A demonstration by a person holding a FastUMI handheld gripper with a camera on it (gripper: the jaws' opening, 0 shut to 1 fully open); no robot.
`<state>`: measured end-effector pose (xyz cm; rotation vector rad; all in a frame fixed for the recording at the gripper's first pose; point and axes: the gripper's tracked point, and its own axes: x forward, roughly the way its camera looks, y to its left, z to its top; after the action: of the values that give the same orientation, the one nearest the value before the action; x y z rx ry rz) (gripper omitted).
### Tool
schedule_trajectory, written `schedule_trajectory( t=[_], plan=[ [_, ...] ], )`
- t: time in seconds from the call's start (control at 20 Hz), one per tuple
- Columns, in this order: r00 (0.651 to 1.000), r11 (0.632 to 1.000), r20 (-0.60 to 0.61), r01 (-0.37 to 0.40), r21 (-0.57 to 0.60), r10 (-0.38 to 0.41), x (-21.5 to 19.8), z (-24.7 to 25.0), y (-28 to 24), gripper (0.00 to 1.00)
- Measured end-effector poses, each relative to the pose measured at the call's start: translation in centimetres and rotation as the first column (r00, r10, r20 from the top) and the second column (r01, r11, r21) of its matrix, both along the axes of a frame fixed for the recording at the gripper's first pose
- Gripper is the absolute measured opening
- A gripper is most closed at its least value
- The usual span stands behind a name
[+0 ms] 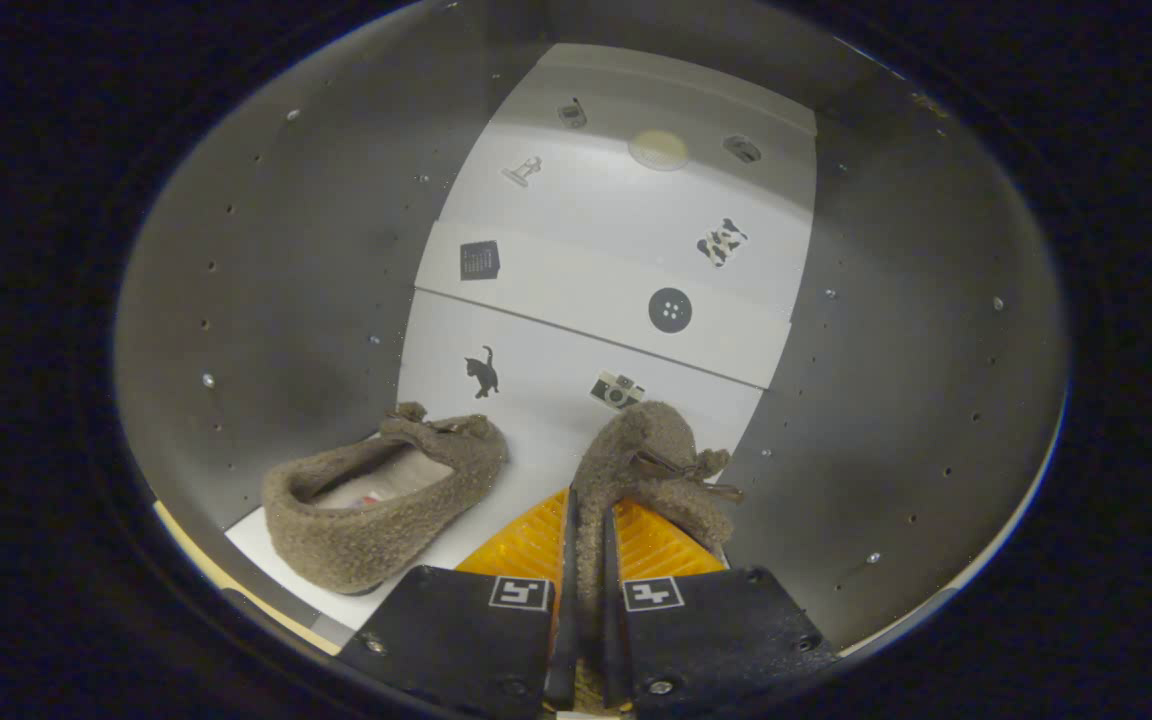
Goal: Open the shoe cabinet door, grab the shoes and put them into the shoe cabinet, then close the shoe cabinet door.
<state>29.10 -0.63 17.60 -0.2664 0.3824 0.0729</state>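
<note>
I am looking into the open shoe cabinet [266, 300], with grey side walls and a white back with small picture stickers. One fuzzy brown shoe [386, 500] rests on the white bottom shelf [526, 430], left of my fingers, its opening facing up. The second fuzzy brown shoe [641, 465] is pinched by its side wall between my fingers, its toe and bow pointing into the cabinet just above the shelf. My gripper [588, 560] is shut on this shoe.
A white upper shelf [596, 300] crosses the cabinet above the shoes. The right side wall [896, 380] stands close to the held shoe. Both side walls carry rows of small peg holes.
</note>
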Motion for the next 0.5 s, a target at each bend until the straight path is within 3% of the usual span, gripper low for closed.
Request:
schedule_trajectory(
  t=[0.25,0.4,0.45,0.5],
  plan=[
    [0.999,0.999,-0.031,-0.034,-0.006,0.033,0.9,-1.0,1.3,0.13],
    [1.0,1.0,-0.011,0.012,-0.011,-0.012,0.8,-0.7,0.6,0.15],
    [1.0,1.0,-0.006,0.025,-0.003,-0.025,0.6,-0.6,0.5,0.19],
    [1.0,0.999,-0.005,0.031,0.015,-0.031,0.1,-0.4,0.6,0.32]
  ],
)
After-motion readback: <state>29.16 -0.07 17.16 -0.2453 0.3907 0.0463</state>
